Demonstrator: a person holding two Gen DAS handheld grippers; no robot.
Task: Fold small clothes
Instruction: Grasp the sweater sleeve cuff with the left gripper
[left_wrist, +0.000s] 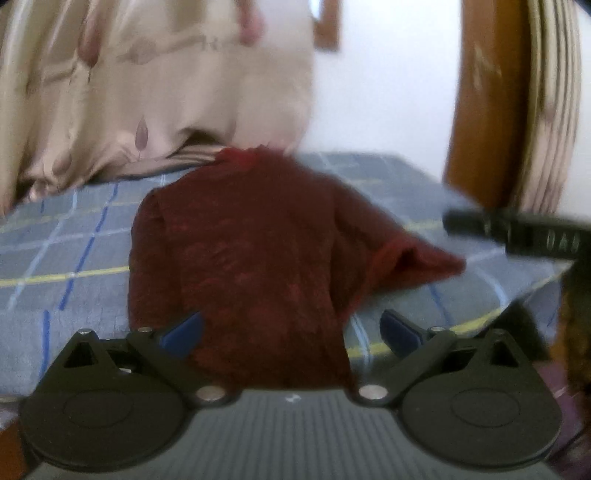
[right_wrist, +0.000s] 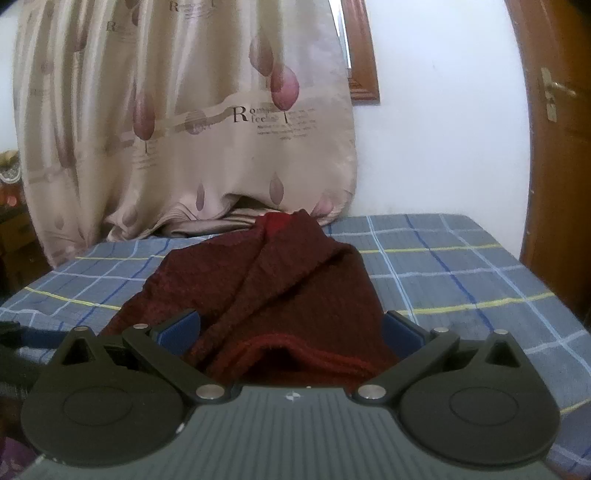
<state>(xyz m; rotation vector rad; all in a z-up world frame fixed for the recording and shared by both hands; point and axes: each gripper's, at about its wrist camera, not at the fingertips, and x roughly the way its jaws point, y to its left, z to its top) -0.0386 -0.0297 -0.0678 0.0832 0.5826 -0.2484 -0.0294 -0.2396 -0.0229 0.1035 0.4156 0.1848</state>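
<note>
1. Behind the bed (right_wrist: 461, 266), with its blue-grey checked sheet, a beige printed curtain (right_wrist: 184, 129) is hanging down to the mattress beside a white wall, and a wooden door (right_wrist: 554, 147) is standing off to the right of the bed.
2. Lying on the bed, near its front edge and roughly at its middle, the dark red knitted garment (right_wrist: 277, 280) is spreading lengthwise toward the curtain, with one long fold running up it and one sleeve (left_wrist: 413, 258) sticking out to the bed's right side.
3. Judging by this, the folding is only just beginning: the sleeve is not yet tucked in and the body is not yet doubled over.
4. Over the garment's near hem, the right hand-held gripper (right_wrist: 291, 332) is hovering with its blue pads wide apart, gripping nothing.
5. Just beside it, the left hand-held gripper (left_wrist: 291, 332) is likewise gaping open and empty above the near edge; this view is blurred.
6. Next, each seems to need lowering onto a near corner or the stray sleeve, pinching the knit, then carrying it across the body.
</note>
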